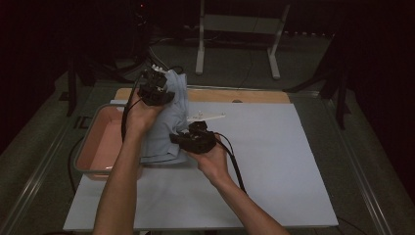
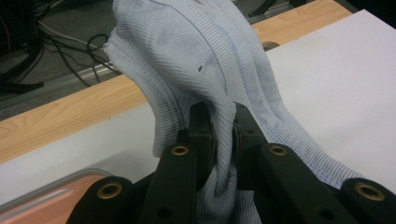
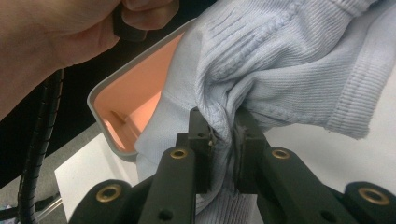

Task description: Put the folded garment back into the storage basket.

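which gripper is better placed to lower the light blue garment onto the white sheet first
Right, probably. The right gripper grips the light blue garment low, near the white sheet; the left gripper holds its part higher, beside the pink tray.

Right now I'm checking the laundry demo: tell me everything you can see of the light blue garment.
The light blue garment is a soft ribbed knit with stitched hems. It hangs bunched and creased between the two tools, lifted over the white mat, its lower edge by the pink tray. The left tool pinches one fold, the right tool another near a ribbed cuff.
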